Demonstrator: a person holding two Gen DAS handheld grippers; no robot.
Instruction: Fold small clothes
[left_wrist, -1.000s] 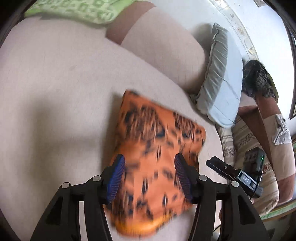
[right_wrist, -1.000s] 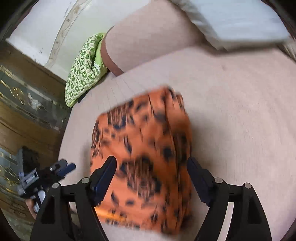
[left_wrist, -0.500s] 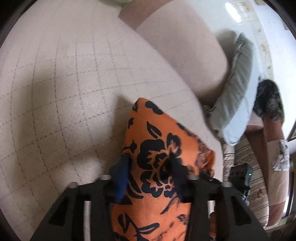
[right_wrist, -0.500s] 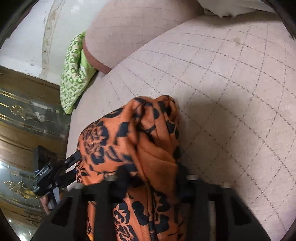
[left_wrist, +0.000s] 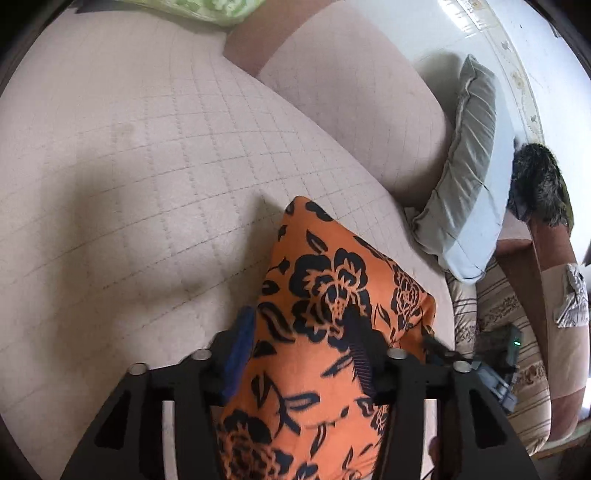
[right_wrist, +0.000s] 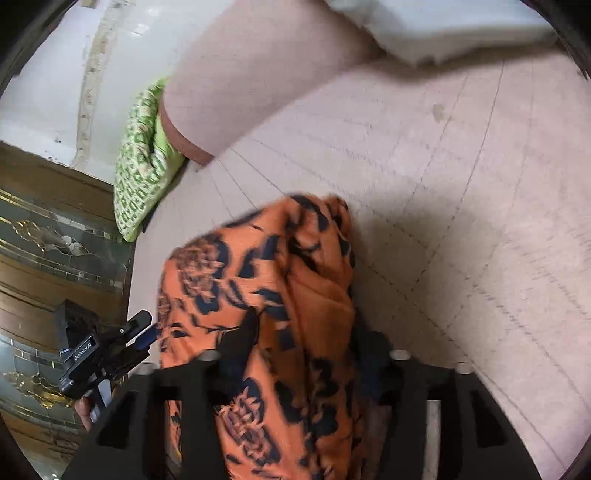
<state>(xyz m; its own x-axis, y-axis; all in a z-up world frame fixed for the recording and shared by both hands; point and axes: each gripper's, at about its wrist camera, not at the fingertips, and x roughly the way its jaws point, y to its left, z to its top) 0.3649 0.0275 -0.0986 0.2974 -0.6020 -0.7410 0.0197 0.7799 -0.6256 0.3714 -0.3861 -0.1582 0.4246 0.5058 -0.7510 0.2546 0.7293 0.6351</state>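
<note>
An orange cloth with a black flower print (left_wrist: 325, 317) lies on the pale quilted sofa seat (left_wrist: 147, 184). My left gripper (left_wrist: 301, 354) is shut on its near edge, the blue-padded fingers (left_wrist: 240, 347) pinching the fabric. The same cloth (right_wrist: 266, 280) shows in the right wrist view, bunched and folded over. My right gripper (right_wrist: 306, 354) is shut on it too, its fingers mostly buried in the fabric. The left gripper also shows in the right wrist view (right_wrist: 107, 350), at the cloth's left side.
A green patterned cushion (right_wrist: 144, 158) lies at the seat's far end by the sofa back (left_wrist: 351, 92). A grey pillow (left_wrist: 469, 177) and a dark furry item (left_wrist: 539, 184) sit at the right. A striped cover (left_wrist: 498, 332) lies beyond the seat edge. A wooden glass-panelled cabinet (right_wrist: 44, 258) stands at the left.
Both grippers were open around the cloth one second ago; they have closed on it. The cloth has gathered and risen slightly, and both cameras have pulled back a little.
</note>
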